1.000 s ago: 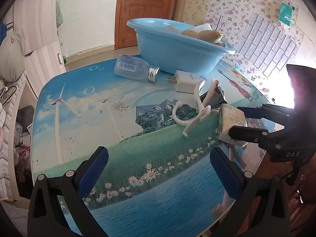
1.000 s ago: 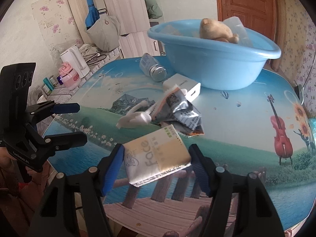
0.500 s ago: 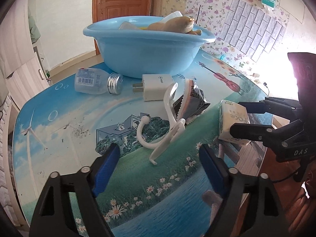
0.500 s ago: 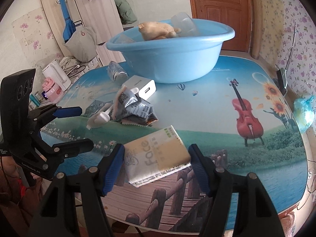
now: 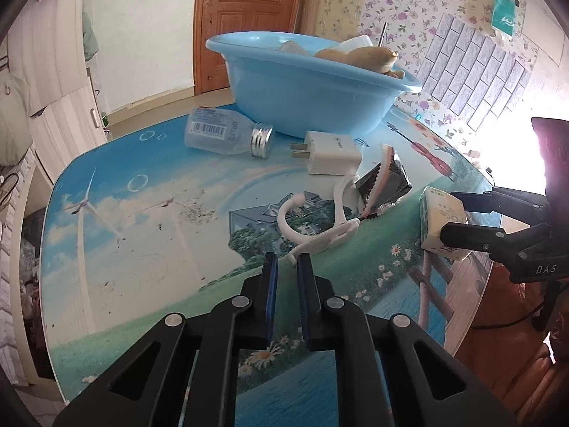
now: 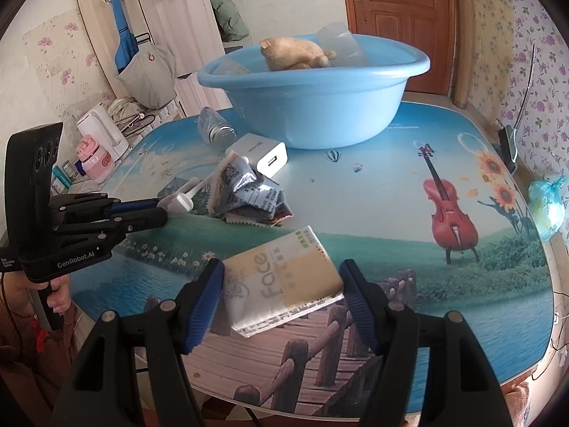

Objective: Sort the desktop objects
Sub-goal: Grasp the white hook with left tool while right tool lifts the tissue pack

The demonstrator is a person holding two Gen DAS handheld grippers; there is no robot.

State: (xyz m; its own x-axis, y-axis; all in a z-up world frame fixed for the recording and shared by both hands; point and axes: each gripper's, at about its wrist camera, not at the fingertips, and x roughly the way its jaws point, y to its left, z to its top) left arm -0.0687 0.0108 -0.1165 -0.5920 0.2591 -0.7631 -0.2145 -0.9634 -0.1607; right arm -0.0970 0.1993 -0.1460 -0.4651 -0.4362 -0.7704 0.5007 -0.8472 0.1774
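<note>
While its blue pads press both sides of a tissue pack (image 6: 281, 281), the right gripper (image 6: 282, 291) holds it just above the near edge of the desk (image 6: 391, 192); the left gripper (image 5: 286, 267) has its jaws drawn together with nothing visibly between them, its tips right at the near end of a white plastic hook (image 5: 313, 227) lying on the desk; a crumpled snack wrapper (image 5: 384, 185) touches the hook's far side; just beyond lies a white charger (image 5: 332, 156), and beside it a clear bottle (image 5: 224, 133) on its side; behind both stands a blue basin (image 5: 306, 89) with a tan plush toy (image 6: 295, 53) inside.
</note>
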